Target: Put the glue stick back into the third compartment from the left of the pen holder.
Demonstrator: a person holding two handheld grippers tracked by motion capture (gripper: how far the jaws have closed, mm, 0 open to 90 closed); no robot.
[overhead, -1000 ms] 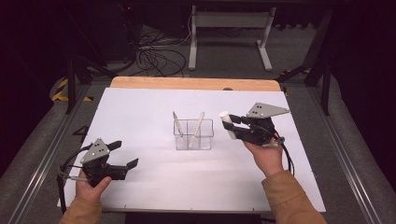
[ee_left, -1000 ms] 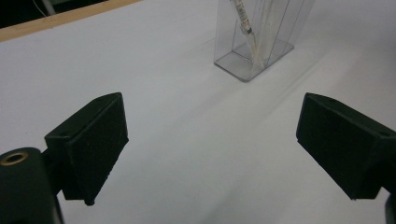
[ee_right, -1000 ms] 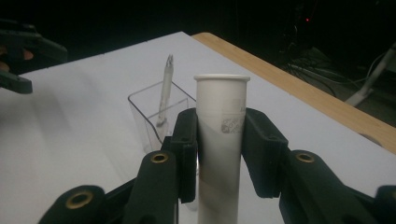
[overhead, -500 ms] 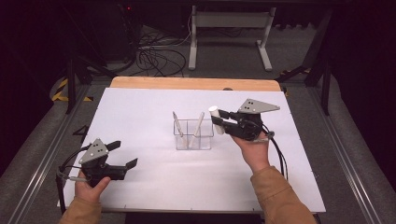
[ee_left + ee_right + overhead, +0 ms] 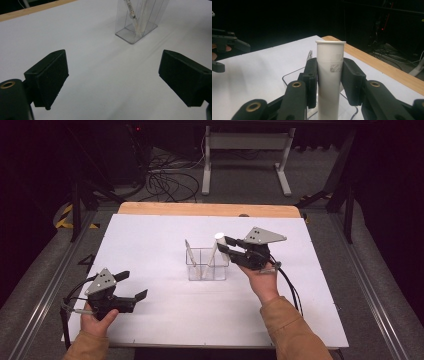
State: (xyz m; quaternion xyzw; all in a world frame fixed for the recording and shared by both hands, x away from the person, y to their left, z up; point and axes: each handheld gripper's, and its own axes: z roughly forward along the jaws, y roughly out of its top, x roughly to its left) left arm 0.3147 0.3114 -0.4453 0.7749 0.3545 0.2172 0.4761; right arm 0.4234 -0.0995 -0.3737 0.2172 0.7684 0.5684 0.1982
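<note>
My right gripper (image 5: 224, 245) is shut on an upright white tube (image 5: 218, 239), with a black pad pressed on each side of it (image 5: 329, 75). The tube hangs at the right side of a clear plastic container (image 5: 207, 267) in the middle of the white table. Two thin pen-like sticks (image 5: 190, 254) lean inside that container (image 5: 136, 27). My left gripper (image 5: 134, 285) rests low at the near left of the table, held by a hand, and is open. Nothing is between its pads (image 5: 50, 77), only bare table.
The white table top (image 5: 165, 235) has a wooden strip (image 5: 210, 209) along its far edge. Behind it stand a metal stand and loose cables on a dark floor. A cable trails from the right gripper toward the near right.
My right gripper has carried the white tube leftward and a little lower, from right of the container to its right side. The left gripper has stayed put.
</note>
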